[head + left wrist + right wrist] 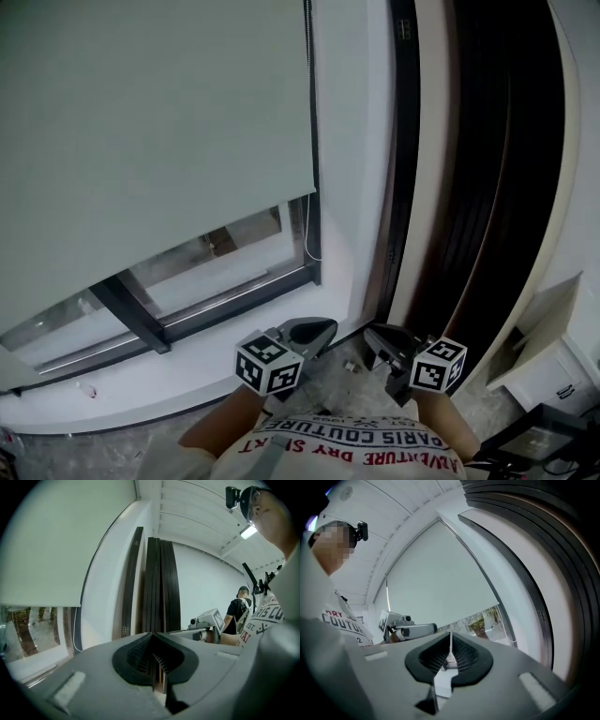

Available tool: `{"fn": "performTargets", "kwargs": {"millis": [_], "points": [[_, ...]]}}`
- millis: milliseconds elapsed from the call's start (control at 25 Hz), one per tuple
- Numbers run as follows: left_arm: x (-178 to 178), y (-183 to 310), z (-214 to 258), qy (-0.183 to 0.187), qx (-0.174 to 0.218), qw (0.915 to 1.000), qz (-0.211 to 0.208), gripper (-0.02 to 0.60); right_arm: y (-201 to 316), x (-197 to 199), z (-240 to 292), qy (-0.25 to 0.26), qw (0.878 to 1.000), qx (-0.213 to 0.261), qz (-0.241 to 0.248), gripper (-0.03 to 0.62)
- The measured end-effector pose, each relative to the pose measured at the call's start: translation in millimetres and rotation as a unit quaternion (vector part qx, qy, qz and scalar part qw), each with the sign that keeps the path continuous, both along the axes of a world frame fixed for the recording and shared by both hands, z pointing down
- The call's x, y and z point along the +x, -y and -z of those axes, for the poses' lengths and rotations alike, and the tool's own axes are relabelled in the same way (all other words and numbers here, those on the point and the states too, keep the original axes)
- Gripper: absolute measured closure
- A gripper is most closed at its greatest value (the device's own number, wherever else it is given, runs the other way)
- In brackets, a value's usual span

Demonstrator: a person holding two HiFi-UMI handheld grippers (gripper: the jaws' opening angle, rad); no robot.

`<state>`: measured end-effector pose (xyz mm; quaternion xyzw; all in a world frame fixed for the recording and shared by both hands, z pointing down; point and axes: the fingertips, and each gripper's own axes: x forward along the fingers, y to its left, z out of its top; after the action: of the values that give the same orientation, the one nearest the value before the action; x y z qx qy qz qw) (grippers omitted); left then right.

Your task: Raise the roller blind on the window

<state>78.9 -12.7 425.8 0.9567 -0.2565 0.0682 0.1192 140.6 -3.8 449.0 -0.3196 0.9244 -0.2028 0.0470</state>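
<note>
The person wears a white shirt (349, 448) printed with red and dark block lettering. The left gripper (323, 329) and right gripper (375, 336) have smooth grey shells, black ribbed pads (136, 656) and white cubes (268, 365) bearing black square markers.

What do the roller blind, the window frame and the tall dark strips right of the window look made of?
Roller blind: likely fabric or vinyl, matte pale grey-green, flat, no sheen.
Window frame: probably painted metal, dark, smooth, slim profiles.
Dark strips: possibly wood or laminate, brown-black with a slight gloss along the edges; uncertain.
</note>
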Motion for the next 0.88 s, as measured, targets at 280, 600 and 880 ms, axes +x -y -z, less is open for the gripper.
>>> {"fn": "performTargets", "kwargs": {"millis": [280, 600, 880], "points": [[-26, 121, 13, 0.001, 0.005, 0.9999, 0.016, 0.578, 119, -17, 9, 0.003, 1.0, -0.005, -0.014, 0.579], [-54, 214, 32, 0.003, 0.041, 0.9988, 0.025, 0.578, 198, -40, 15, 0.004, 1.0, 0.006, -0.019, 0.579], [-44, 228, 21, 0.001, 0.027, 0.9996, 0.008, 0.578, 215, -45, 9, 0.007, 1.0, 0.001, -0.016, 0.579]]}}
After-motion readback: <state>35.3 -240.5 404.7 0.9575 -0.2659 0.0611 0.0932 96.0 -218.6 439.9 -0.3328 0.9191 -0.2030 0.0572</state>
